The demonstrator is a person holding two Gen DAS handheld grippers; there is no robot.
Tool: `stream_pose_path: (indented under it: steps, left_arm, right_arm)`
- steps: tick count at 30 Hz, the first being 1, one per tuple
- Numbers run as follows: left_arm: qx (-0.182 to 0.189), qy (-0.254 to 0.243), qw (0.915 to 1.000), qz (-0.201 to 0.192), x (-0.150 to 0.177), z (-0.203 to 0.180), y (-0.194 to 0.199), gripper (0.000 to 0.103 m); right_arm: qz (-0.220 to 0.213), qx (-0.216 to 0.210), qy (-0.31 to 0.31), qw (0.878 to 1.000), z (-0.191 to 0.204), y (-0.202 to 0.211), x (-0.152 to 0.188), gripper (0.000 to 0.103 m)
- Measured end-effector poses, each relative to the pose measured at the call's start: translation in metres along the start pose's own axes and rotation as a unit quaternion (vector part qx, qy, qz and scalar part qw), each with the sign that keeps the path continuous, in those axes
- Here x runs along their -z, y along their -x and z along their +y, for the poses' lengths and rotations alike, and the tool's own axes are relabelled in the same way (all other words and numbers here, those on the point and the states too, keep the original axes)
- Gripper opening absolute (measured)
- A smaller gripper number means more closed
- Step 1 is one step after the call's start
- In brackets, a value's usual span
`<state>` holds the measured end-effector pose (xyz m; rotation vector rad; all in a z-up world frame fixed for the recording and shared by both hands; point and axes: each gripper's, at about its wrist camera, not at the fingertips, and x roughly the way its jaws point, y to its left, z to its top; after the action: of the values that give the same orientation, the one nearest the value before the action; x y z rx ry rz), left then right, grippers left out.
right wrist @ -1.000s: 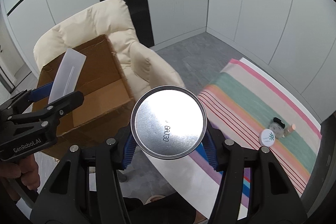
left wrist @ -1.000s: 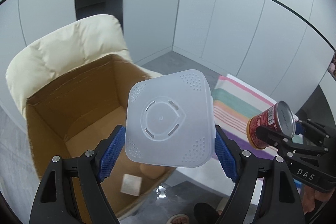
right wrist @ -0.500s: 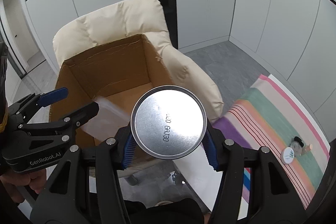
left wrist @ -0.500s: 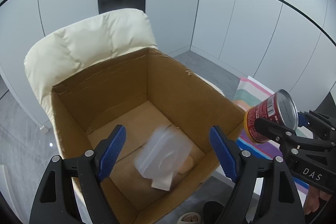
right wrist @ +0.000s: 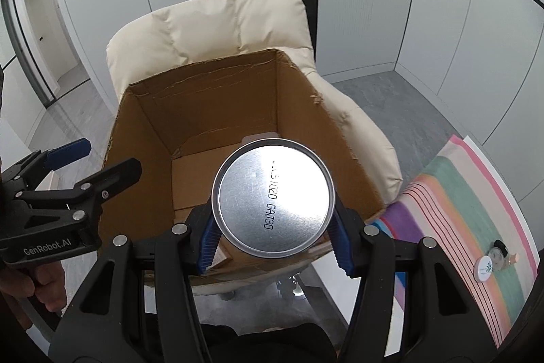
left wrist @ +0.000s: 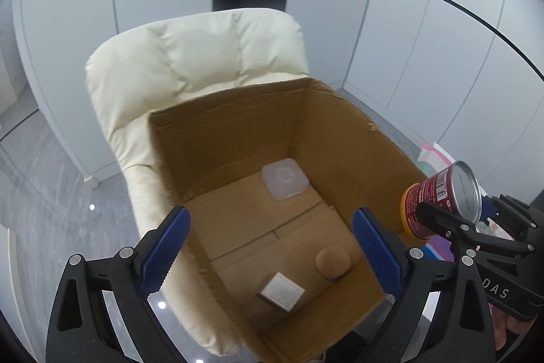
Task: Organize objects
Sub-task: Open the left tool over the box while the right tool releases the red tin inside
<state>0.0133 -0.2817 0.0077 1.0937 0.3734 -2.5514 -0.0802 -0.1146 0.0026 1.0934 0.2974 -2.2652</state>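
Can (right wrist: 273,199) clamped in right gripper (right wrist: 273,238) above box (right wrist: 217,106); left gripper (left wrist: 270,256) opening, nothing between its pads.

You have one cardboard box (left wrist: 343,142), one plastic lid (left wrist: 285,179), one round tan pad (left wrist: 332,261), one white packet (left wrist: 282,291), one can (right wrist: 273,198), one armchair (left wrist: 190,56).

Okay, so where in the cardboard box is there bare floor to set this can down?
The box floor is mostly bare. The widest free patch is the left half and middle, between the left wall and the clear lid at the back. It is most crowded front right, around the tan puck and white packet. The right gripper holds the can.
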Motion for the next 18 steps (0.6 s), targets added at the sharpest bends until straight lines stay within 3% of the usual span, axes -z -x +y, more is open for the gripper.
stream_pose_path:
  steps: [9,10,12,18]
  left_arm:
    - [-0.012,0.036,0.9993,0.002,0.0,0.028,0.0,0.097]
    - [-0.014,0.035,0.9993,0.001,0.0,0.028,0.0,0.097]
    - [-0.016,0.034,0.9993,0.003,0.0,0.028,-0.001,0.097]
    - [-0.015,0.031,0.9994,-0.002,-0.002,0.018,-0.002,0.097]
  right_arm:
    - [0.005,-0.01,0.02,1.0,0.03,-0.02,-0.009,0.059]
    - [0.005,-0.01,0.02,1.0,0.03,-0.019,-0.009,0.061]
    - [0.002,-0.007,0.023,1.0,0.031,-0.019,-0.009,0.076]
    - [0.004,-0.002,0.001,1.0,0.017,-0.015,-0.007,0.081]
